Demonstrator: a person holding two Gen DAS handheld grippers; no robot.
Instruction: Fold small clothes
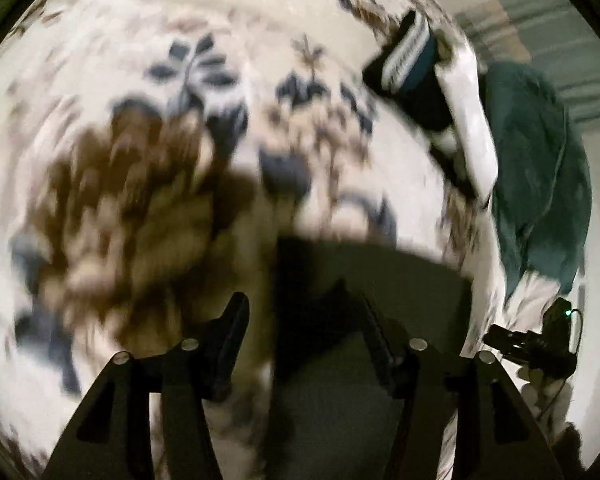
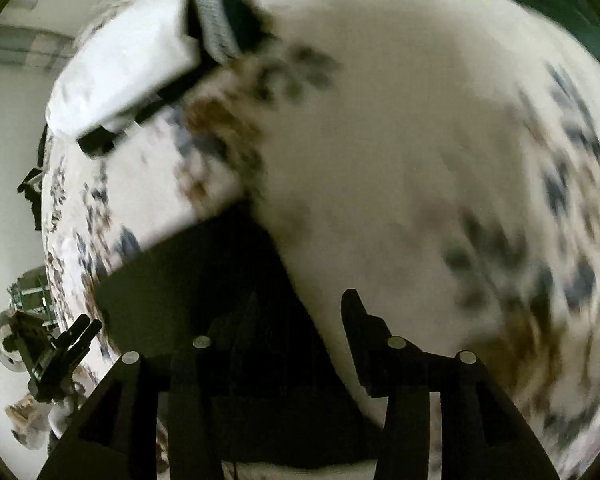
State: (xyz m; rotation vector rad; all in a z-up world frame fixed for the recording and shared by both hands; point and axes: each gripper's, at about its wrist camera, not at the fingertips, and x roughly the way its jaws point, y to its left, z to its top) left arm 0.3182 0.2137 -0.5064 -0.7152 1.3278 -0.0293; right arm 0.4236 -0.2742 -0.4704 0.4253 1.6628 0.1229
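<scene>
A dark grey garment (image 1: 384, 276) lies flat on the floral bedspread (image 1: 204, 92), blurred by motion. My left gripper (image 1: 300, 318) hangs above its left edge with the jaws apart; its right finger (image 1: 374, 332) is over the cloth, and nothing is pinched. In the right wrist view the same garment (image 2: 188, 272) spreads at lower left. My right gripper (image 2: 300, 306) stands open over its right edge, one finger (image 2: 358, 320) over bare bedspread (image 2: 400, 140). Each gripper shows in the other's view: the right (image 1: 536, 342), the left (image 2: 60, 344).
Folded clothes sit near the bed's far edge: a black piece with a striped band (image 1: 408, 60), a white piece (image 1: 474, 128) and a teal garment (image 1: 540, 184). The right wrist view shows the white piece (image 2: 132, 60) and the striped band (image 2: 216, 12). Pale floor (image 2: 8, 140) lies beyond the bed's edge.
</scene>
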